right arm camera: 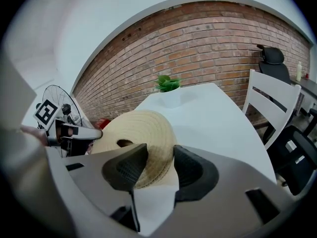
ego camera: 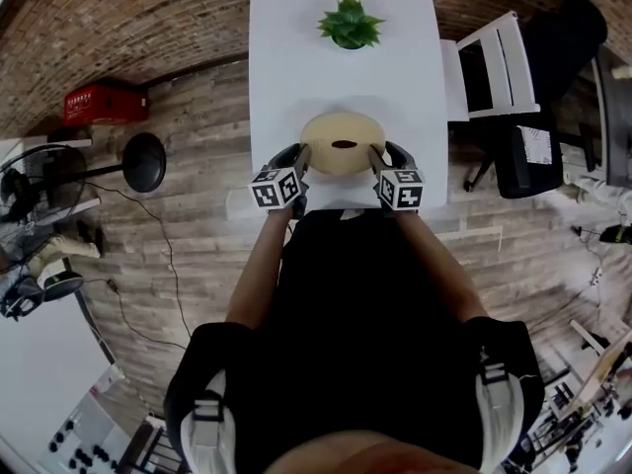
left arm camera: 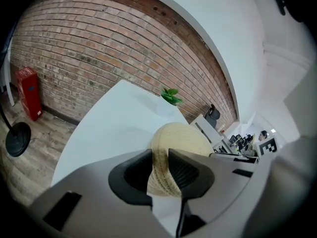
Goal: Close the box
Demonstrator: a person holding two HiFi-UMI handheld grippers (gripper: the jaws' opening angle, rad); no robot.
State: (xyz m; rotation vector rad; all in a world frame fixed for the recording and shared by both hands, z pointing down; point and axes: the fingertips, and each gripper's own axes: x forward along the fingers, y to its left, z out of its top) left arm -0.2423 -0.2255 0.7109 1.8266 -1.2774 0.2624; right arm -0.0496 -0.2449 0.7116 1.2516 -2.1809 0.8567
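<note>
Left gripper [left arm camera: 159, 157] pinches the woven box [left arm camera: 161, 183] at its rim; right gripper [right arm camera: 159, 152], opposite, stands open around that rim. Lid [ego camera: 343, 131] seems seated, so only release remains.

Round woven box [ego camera: 342, 143] at near edge of white table [ego camera: 296, 47]; L gripper [ego camera: 302, 156] on its left side, R gripper [ego camera: 377, 156] on right. Potted plant [ego camera: 350, 23] at far end.
</note>
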